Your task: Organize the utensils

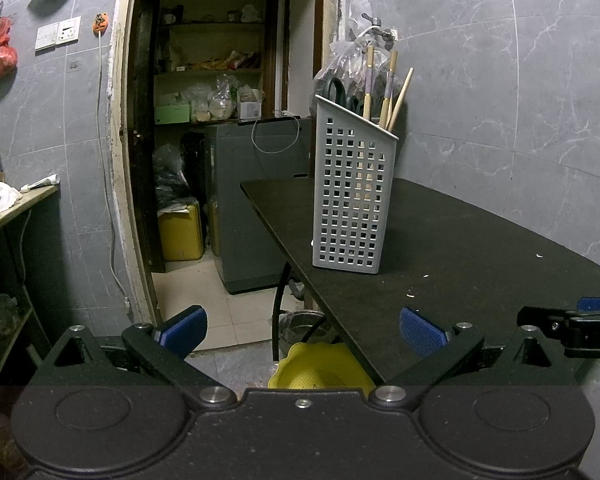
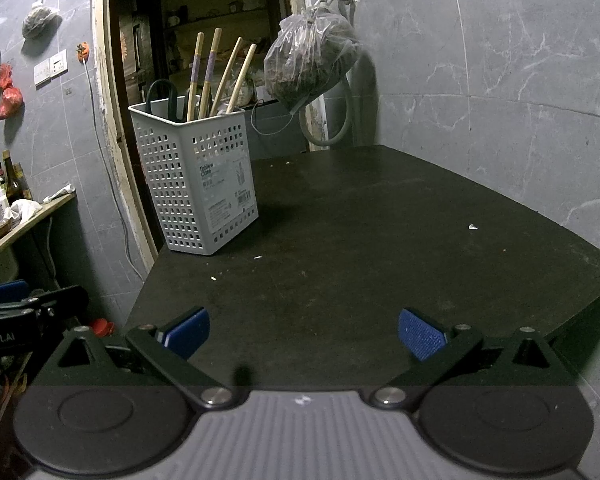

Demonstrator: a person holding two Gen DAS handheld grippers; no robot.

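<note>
Utensil caddy (image 2: 196,178): grey, perforated, sitting upright at the black table's (image 2: 380,240) far-left corner. Chopsticks (image 2: 216,76) and scissors (image 2: 162,98) are already standing inside it; no loose utensils are showing on the table, so sorting is looking finished. Left gripper (image 1: 303,334) and right gripper (image 2: 304,334) are hovering well short of the caddy, fingers spread wide, carrying nothing. The caddy's lower contents are sitting hidden behind its walls.

Grey utensil basket (image 1: 350,196) with chopsticks (image 1: 388,92) stands on black table (image 1: 460,248).
</note>
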